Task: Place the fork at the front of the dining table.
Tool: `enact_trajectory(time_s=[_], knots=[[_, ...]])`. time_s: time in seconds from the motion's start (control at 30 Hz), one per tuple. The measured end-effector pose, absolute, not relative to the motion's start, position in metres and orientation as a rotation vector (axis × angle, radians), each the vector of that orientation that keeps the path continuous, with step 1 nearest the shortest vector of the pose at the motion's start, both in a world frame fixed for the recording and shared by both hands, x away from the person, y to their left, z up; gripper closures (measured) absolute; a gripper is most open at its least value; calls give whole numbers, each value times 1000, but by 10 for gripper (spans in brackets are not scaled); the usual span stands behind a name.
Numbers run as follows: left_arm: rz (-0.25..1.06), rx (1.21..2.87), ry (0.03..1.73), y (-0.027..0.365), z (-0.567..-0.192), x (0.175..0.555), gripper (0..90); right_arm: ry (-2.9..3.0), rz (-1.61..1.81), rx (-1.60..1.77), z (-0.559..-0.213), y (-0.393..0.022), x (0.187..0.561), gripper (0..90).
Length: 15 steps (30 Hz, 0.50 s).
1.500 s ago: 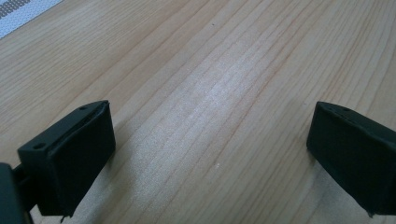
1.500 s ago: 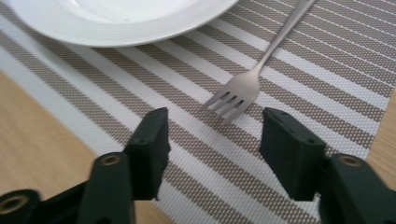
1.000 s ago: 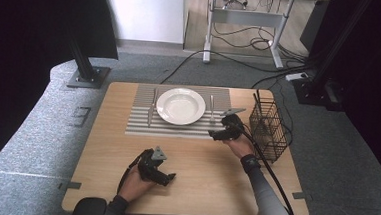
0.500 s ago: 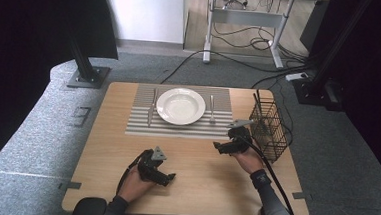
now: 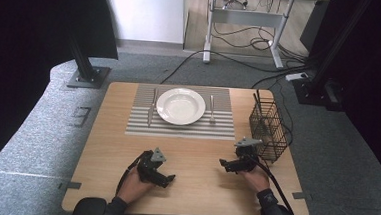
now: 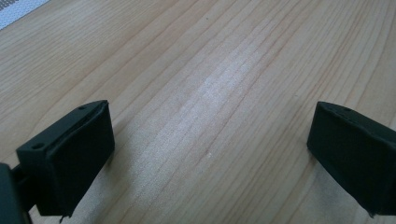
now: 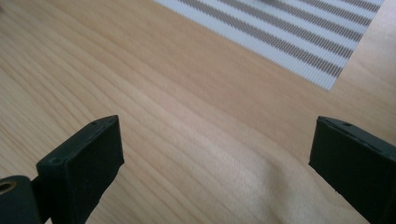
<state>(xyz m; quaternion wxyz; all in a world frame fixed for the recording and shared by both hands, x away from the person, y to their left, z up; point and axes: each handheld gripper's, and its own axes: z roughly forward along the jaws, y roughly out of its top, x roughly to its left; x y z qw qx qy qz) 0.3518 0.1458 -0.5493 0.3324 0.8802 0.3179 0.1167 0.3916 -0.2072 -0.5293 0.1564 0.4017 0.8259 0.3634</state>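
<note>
Cutlery flanks the white plate (image 5: 180, 106) on the striped placemat (image 5: 179, 129) at the far middle of the bench (image 5: 193, 188): a knife (image 5: 151, 107) just left of the plate and a fork (image 5: 211, 108) just right of it, laid parallel as for a place setting that looks finished. A black wire basket (image 5: 268, 128) stands at the right edge, some dark utensils upright inside. Both hands rest low near the front, well apart from the setting. The left claw (image 5: 170, 178) lies over bare wood at near left, its jaws spread wide with nothing between them; the right claw (image 5: 223, 164), just beside the basket, is likewise spread and empty, with the mat's corner (image 7: 299, 42) ahead of it. Pale wood grain covers the bench, which stands on grey carpet, with a desk frame, cables and black stands beyond.
</note>
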Motion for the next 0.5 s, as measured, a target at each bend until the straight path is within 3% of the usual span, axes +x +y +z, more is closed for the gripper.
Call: enact_trajectory(time_s=[0.5], knots=[[303, 2305, 826, 146, -549, 352, 0, 2389, 1009, 1109, -557, -210, 382, 0]])
